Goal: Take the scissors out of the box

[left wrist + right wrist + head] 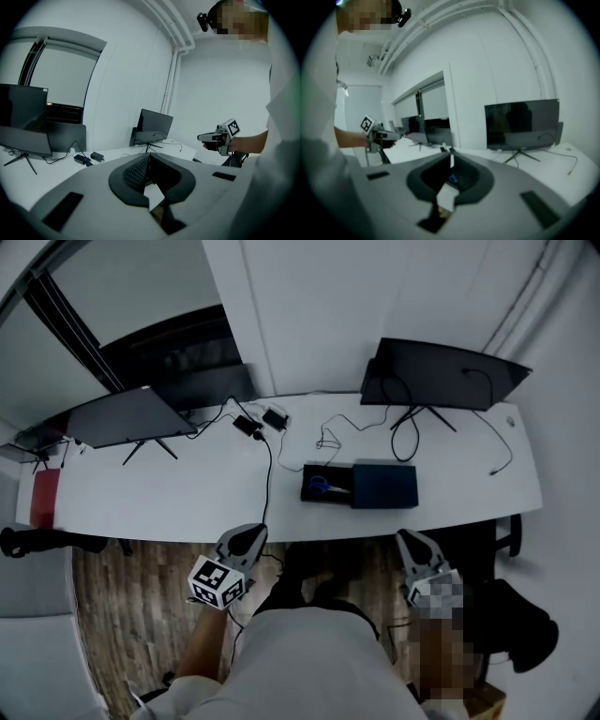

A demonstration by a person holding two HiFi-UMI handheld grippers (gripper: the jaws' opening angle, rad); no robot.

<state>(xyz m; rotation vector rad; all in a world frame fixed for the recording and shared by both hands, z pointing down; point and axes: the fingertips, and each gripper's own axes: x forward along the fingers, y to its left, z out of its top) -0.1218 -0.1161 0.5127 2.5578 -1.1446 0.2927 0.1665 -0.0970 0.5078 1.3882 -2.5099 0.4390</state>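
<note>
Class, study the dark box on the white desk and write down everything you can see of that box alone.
The box is flat, rectangular and dark, seemingly card. It lies level on the white desk, near its front edge, in front of the right-hand monitor. Its left part is open and shows blue-handled scissors lying inside; its right part is covered by a dark bluish lid.
</note>
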